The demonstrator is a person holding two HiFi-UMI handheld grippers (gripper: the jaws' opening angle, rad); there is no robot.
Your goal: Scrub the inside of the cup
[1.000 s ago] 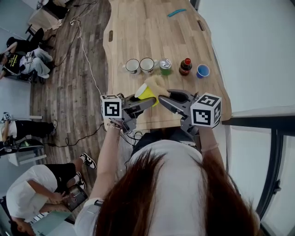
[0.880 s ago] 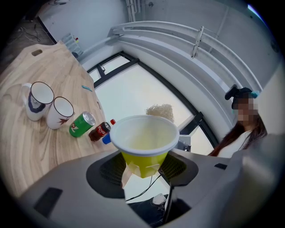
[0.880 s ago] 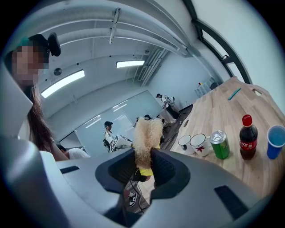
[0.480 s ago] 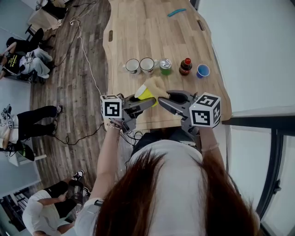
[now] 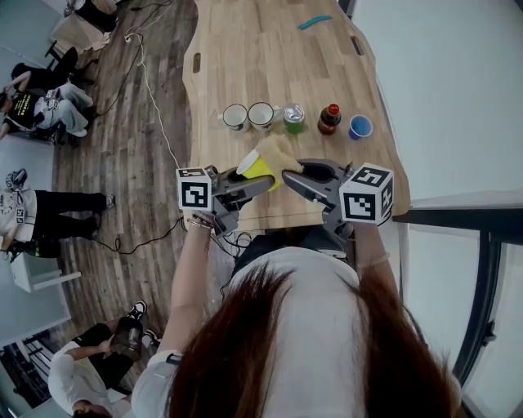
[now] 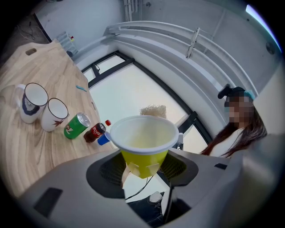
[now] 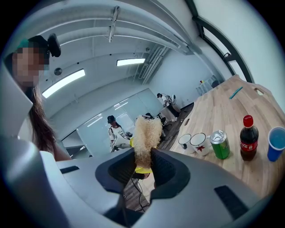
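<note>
A yellow cup [image 5: 260, 166] with a white inside is held above the near edge of the wooden table [image 5: 270, 65]. My left gripper [image 5: 258, 180] is shut on the cup's lower body; in the left gripper view the cup [image 6: 143, 144] points its mouth at the camera and looks empty inside. My right gripper [image 5: 288, 175] is shut on a tan fibrous scrubber [image 5: 278, 151], which sits at the cup's rim. In the right gripper view the scrubber [image 7: 145, 136] stands up between the jaws, with a bit of the yellow cup [image 7: 142, 169] behind it.
On the table stand two white mugs [image 5: 235, 117] [image 5: 261, 115], a green can [image 5: 293, 117], a dark soda bottle [image 5: 328, 118] and a blue cup [image 5: 359, 126] in a row. A teal tool [image 5: 314, 22] lies far off. People sit and stand on the floor at left.
Both grippers, the cup and the scrubber have kept still. Only the people on the floor at left have moved.
</note>
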